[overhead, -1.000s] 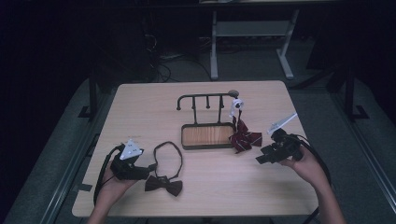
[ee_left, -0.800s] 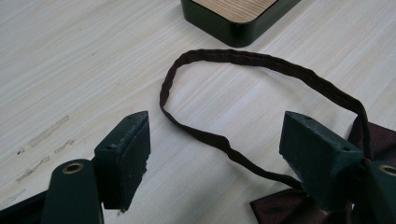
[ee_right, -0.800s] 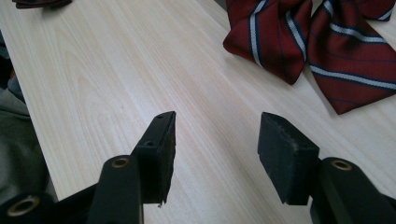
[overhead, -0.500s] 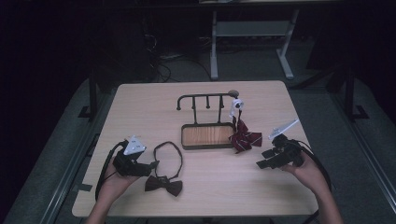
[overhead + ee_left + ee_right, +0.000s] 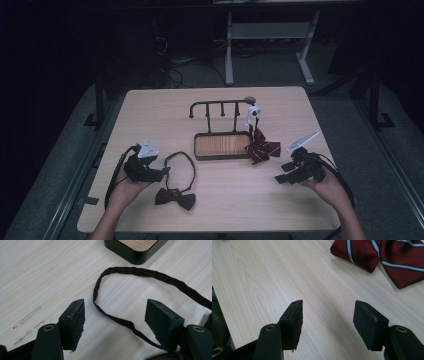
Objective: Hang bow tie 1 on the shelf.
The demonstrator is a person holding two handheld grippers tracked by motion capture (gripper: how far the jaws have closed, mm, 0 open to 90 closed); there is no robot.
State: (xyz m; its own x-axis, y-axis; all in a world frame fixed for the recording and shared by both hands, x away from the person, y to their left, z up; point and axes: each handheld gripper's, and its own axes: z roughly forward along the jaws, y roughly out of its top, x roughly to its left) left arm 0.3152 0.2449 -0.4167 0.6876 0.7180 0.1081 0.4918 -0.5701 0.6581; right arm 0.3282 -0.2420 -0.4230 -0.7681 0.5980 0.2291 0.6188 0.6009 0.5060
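A dark brown bow tie lies near the front of the table, and its strap loop reaches back toward the rack. My left gripper rests just left of that loop. In the left gripper view the strap runs between the jaws of the left gripper. The jaws have just been closing, but the pads stand clear of the strap. A red striped bow tie hangs from the rack's right end and lies by the tray. My right gripper sits to its right with nothing between the jaws, which have just been opening. The red striped bow tie lies ahead of the right gripper.
A black hook rack stands on a wood-lined tray at the table's middle; the tray's corner lies just past the strap. The table's front edge is close to both hands. Dark floor and desk legs lie beyond.
Both hands have barely shifted. Both bow ties lie where they were.
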